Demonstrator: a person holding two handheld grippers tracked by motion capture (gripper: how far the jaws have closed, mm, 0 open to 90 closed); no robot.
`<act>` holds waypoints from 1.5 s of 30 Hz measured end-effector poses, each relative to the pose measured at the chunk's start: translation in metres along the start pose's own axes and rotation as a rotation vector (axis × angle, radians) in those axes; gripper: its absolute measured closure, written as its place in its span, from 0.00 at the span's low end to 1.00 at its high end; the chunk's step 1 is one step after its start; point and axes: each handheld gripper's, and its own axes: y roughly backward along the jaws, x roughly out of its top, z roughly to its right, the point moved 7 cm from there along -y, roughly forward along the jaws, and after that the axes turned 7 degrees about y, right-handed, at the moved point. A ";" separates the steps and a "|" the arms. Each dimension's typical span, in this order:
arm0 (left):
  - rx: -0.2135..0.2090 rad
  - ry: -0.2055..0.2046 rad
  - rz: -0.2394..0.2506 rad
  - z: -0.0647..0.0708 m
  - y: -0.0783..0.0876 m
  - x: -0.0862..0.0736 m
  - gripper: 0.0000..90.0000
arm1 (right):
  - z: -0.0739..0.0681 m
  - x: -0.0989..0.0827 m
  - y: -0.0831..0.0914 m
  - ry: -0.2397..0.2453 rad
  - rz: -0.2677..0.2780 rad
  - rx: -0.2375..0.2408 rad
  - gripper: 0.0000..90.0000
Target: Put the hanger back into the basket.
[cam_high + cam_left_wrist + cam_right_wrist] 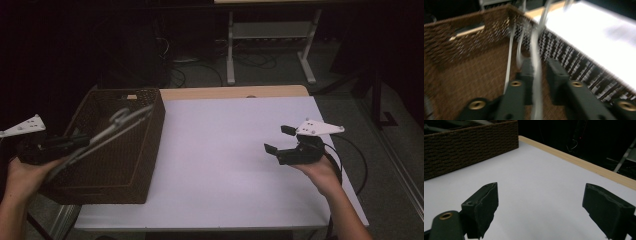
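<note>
A dark brown woven basket [152,150] stands on the left part of the white table top [225,165]. My left gripper [82,142] hovers over the basket's near left corner, shut on a long, thin, pale grey wire object [117,122] that slants up and to the right across the basket. In the left gripper view the blurred wire [535,75] runs between the nearly closed jaws of the left gripper [540,65], above the basket floor [474,75]. My right gripper [278,139] is held open and empty above the table's right side, its jaws wide apart [541,188].
The table's far edge is a light wooden strip [235,92], seen in the right gripper view as the wooden edge [579,162]. The basket wall [469,147] lies ahead and left of the right gripper. A white table frame [270,35] and cables lie on the floor beyond.
</note>
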 end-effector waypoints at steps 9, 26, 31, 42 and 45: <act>-0.080 -0.008 0.099 0.029 -0.009 0.021 0.57 | -0.003 0.006 0.006 -0.001 0.022 0.001 0.14; -0.216 -0.014 0.209 0.092 -0.055 0.040 0.20 | -0.014 0.024 0.016 -0.005 0.082 0.030 0.08; -0.227 -0.013 0.230 0.107 -0.066 0.044 0.14 | -0.017 0.028 0.017 -0.009 0.094 0.025 0.03; -0.241 0.014 0.259 0.123 -0.090 0.036 0.06 | -0.019 0.034 0.018 -0.016 0.133 0.022 0.00; -0.265 0.014 0.273 0.128 -0.094 0.032 0.05 | -0.020 0.035 0.018 -0.020 0.134 0.025 0.00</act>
